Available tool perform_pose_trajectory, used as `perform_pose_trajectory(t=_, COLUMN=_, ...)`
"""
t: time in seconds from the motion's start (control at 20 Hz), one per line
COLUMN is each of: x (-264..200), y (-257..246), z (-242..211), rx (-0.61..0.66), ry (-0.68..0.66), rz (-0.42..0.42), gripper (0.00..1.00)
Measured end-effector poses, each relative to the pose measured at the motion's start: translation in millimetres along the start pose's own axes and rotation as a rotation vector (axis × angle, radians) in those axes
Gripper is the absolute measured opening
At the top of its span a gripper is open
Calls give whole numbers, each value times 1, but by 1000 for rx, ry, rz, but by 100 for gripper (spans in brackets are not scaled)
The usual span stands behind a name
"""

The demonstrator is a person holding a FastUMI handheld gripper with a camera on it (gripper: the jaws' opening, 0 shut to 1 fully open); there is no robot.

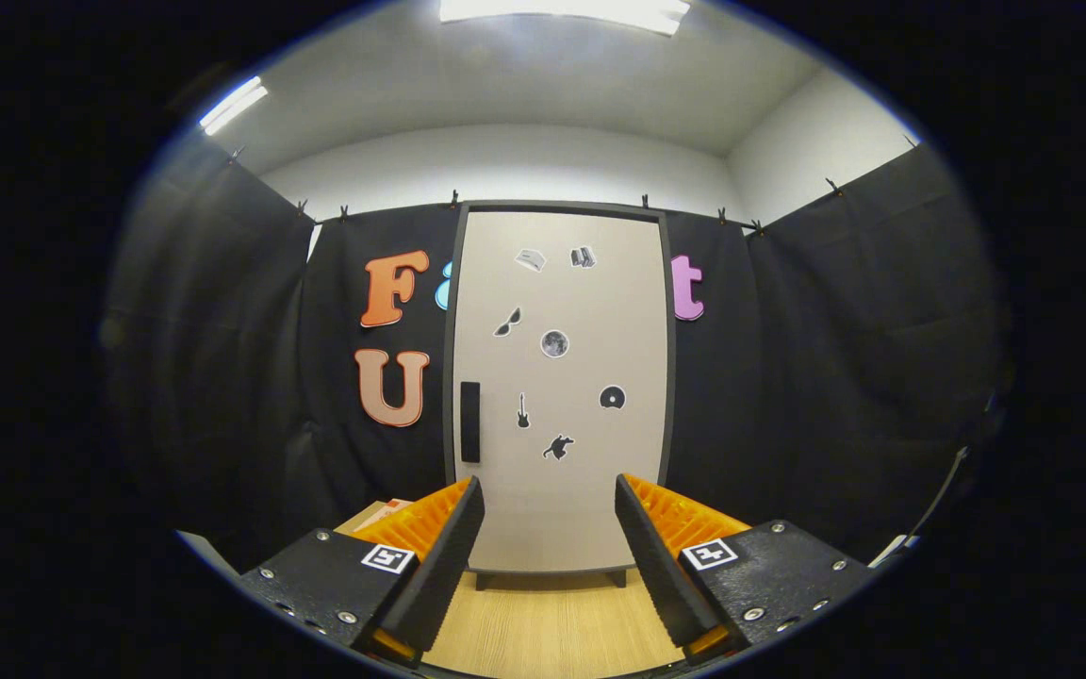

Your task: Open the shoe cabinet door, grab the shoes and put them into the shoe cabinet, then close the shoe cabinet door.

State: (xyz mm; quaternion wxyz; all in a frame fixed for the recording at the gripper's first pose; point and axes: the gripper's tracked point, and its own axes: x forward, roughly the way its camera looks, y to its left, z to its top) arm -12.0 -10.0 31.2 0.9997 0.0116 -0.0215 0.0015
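Observation:
The shoe cabinet (557, 283) stands upright straight ahead, beyond my fingers, with its pale door shut. Several small dark stickers dot the door. A black vertical handle (470, 422) sits on the door's left edge, at about mid height. My gripper (550, 495) is open, its two black pads with orange backing wide apart and nothing between them. It is held well short of the cabinet, pointing at the door's lower part. A bit of something orange and tan (383, 512) peeks out behind the left finger; I cannot tell what it is.
The cabinet rests on short feet on a light wooden floor (543, 627). Black cloth walls (835, 377) close in on both sides and behind the cabinet. A cable (934, 505) runs down the right wall.

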Motion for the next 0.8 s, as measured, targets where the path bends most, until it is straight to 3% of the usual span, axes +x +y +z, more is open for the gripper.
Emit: perform_pose_trajectory(t=0.8, x=6, y=7, z=-1, rx=11, ry=20, rz=4, gripper=88)
